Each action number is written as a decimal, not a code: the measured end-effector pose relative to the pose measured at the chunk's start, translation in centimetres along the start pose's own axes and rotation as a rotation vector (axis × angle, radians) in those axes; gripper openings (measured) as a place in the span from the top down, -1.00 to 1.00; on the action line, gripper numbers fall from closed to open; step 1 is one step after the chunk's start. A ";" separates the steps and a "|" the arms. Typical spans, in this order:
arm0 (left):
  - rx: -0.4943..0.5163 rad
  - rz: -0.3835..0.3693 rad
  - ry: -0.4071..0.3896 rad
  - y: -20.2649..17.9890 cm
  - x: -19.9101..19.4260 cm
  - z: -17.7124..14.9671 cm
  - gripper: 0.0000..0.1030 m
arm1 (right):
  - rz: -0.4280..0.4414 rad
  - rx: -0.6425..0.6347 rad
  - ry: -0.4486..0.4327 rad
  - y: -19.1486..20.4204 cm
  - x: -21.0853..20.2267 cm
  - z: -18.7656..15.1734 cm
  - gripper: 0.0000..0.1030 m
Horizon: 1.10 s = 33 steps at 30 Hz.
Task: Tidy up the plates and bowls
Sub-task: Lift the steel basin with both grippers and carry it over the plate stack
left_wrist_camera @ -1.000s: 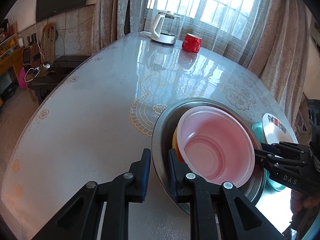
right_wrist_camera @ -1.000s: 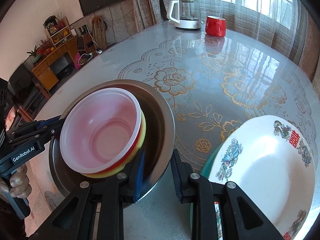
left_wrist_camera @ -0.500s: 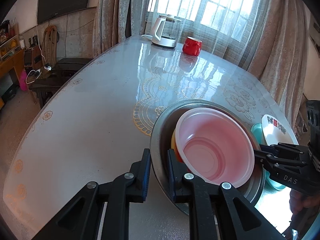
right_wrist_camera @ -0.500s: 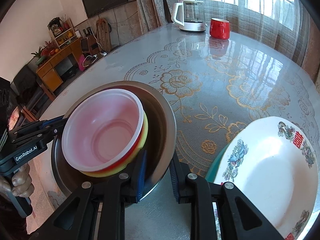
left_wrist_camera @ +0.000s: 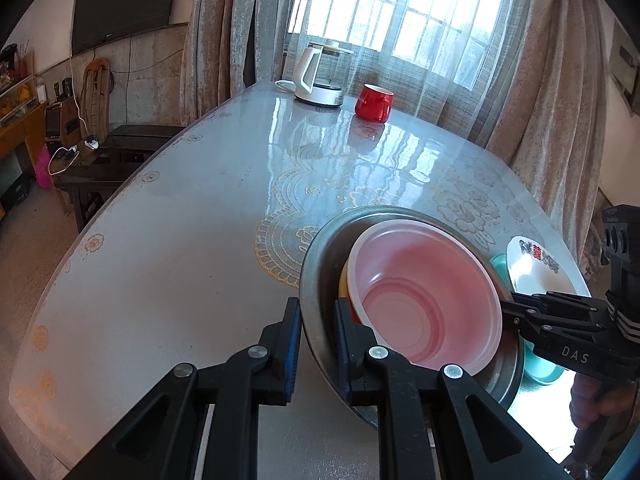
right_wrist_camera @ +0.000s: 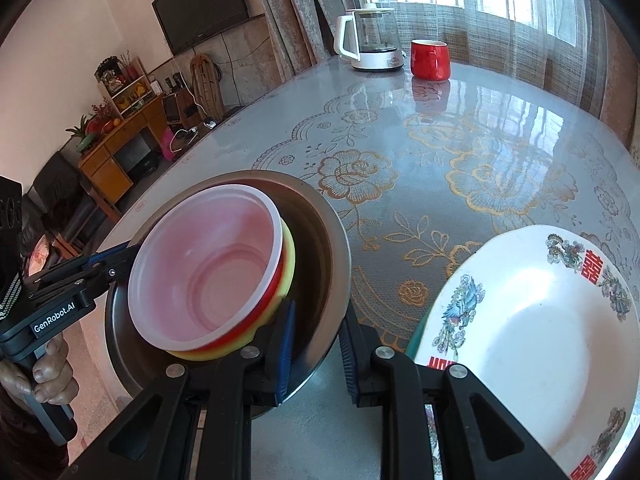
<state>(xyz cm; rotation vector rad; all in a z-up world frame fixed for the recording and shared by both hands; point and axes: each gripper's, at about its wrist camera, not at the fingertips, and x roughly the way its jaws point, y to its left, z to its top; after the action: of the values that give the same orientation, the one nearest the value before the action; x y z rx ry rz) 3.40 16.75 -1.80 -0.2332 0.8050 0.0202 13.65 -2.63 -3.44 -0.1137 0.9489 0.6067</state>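
Left wrist view: my left gripper is clamped on the near rim of the steel basin, one pad outside the wall and one inside. The basin sits tilted above the table near its near edge, carrying a translucent pink bowl nested in a yellow bowl. My right gripper pinches the opposite rim. Past it, toward the right edge, a white patterned plate rests on a teal dish.

Right wrist view: my right gripper is closed on the basin's thin rim, with the left gripper across. The stack shows a red bowl between the pink bowl and the yellow bowl. I judge the steel stiff and slick, the plastic bowls light and prone to sliding, so opposite rim grips kept level suit. The plate looks fragile.
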 end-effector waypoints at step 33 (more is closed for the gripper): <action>0.067 -0.079 -0.043 -3.8 -1.2 2.7 0.71 | 0.009 0.111 -0.096 -2.9 -4.3 -0.8 0.57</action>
<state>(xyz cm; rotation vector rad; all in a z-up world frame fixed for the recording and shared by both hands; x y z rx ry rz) 4.96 13.70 1.62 -0.2010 0.7520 -0.0760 12.81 -7.23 -0.96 0.0189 0.8883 0.5611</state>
